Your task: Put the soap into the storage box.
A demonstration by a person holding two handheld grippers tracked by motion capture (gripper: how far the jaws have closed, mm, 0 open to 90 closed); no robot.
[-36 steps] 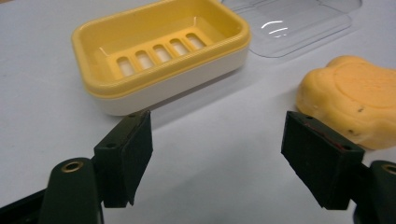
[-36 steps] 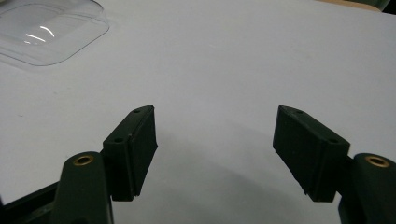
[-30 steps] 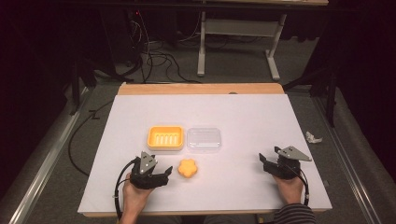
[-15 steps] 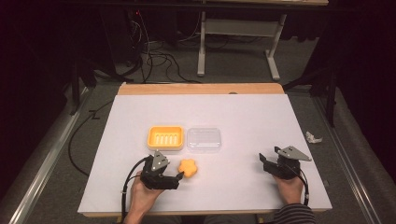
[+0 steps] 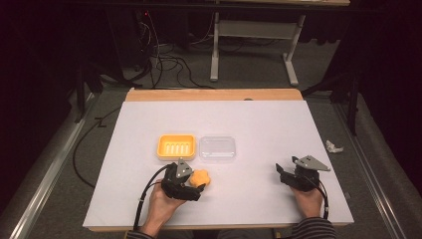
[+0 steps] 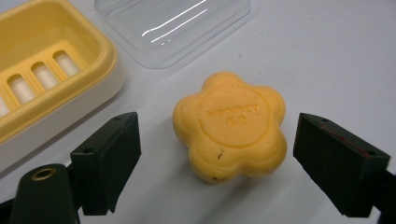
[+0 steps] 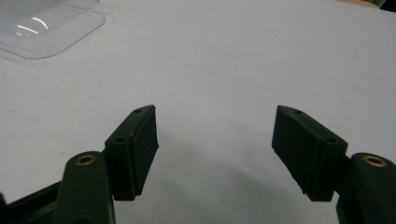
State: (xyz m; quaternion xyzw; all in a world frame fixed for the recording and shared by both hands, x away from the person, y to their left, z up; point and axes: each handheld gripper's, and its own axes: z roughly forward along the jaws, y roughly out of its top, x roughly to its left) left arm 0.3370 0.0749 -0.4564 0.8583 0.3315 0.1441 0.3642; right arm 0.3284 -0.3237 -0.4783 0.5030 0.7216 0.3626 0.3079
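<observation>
**Two open jaws straddle the flower soap**

Two black jaws of the left gripper [image 6: 219, 154] stand wide apart with the flower-shaped yellow soap bar [image 6: 231, 133] lying on the white table [image 6: 327, 56] between them. Neither pad touches it: a strip of table shows on each side of the bar, a little more on the left jaw's side. These jaws have just been opening and then easing in slightly, with the soap in the gap but not gripped. The bar lies flat, stamped face up, so the pads are lined up against its lobed sides, probably the surest place to pinch a rounded, slippery cake.

Beyond the left jaw, up and to the side, sits the yellow soap dish [image 6: 51, 65] with its slotted drain insert, mouth up and empty. Ahead of the jaws, past the soap, lies the clear plastic lid [image 6: 173, 28], set just beside the dish. That layout suggests the soap is meant for the dish and the lid goes on afterwards, which would explain why the lid is kept off to one side.

From the high view, the left gripper [image 5: 191, 183] is at the soap, while the right gripper [image 5: 282, 175] rests well apart near the table's near edge. Its jaws are also spread, nothing between them, a corner of the lid far ahead of its left jaw. It appears to be waiting.
</observation>
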